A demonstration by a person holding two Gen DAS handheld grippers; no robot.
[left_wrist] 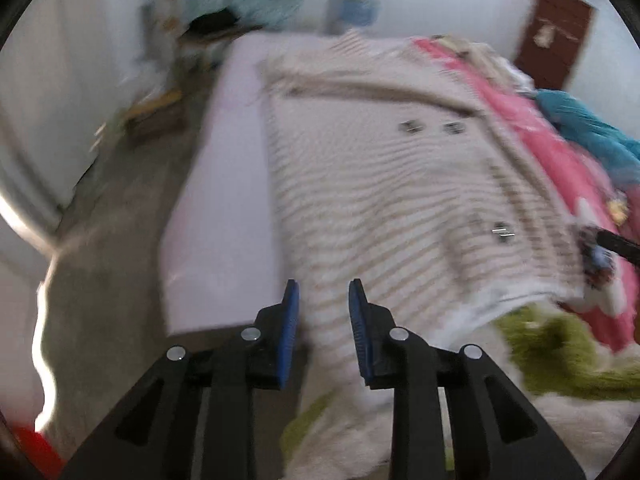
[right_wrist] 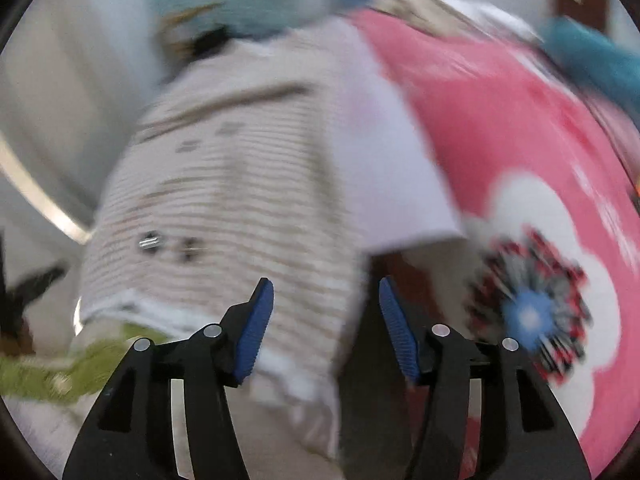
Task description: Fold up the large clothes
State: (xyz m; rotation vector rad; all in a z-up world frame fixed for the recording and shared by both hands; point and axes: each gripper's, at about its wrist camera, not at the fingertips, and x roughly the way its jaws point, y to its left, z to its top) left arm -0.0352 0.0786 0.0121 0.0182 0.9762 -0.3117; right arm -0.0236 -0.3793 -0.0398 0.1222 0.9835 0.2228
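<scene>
Pale walls, grey floor, brown door (left_wrist: 554, 36) at the back; the work surface is a bed/mattress w/ a lilac sheet (left_wrist: 224, 184), both views motion-blurred. The task's thing, a cream-and-tan striped garment (left_wrist: 384, 184) w/ dark buttons, lies spread flat over the sheet's middle, its near hem hanging past the near edge of the bed, its left side close to the bed's left edge. Left gripper (left_wrist: 323, 312) hangs over that near hem, jaws parted a bit, nothing pinched btwn the blue pads. Right gripper (right_wrist: 326, 320) is over the garment's right side near the bed's front edge, jaws wider apart, also empty; cloth is under it, not in it. Risks, as I judge: no grip on either side, so the hem overhanging the near edge could slide off toward the floor; a regrab in this blur could catch the sheet or the wrong layer & drag the flat layout crooked, spoiling the fold line. Around: pink flowered blanket (right_wrist: 500, 152) along the bed's right side, touching/overlapping the garment's right edge, likely to snag on a fold that way; green fuzzy cloth (left_wrist: 568, 356) at the near right corner under the hem; teal fabric (left_wrist: 588, 132) & a clothes heap at the far right corner. Left edge side looks free.
</scene>
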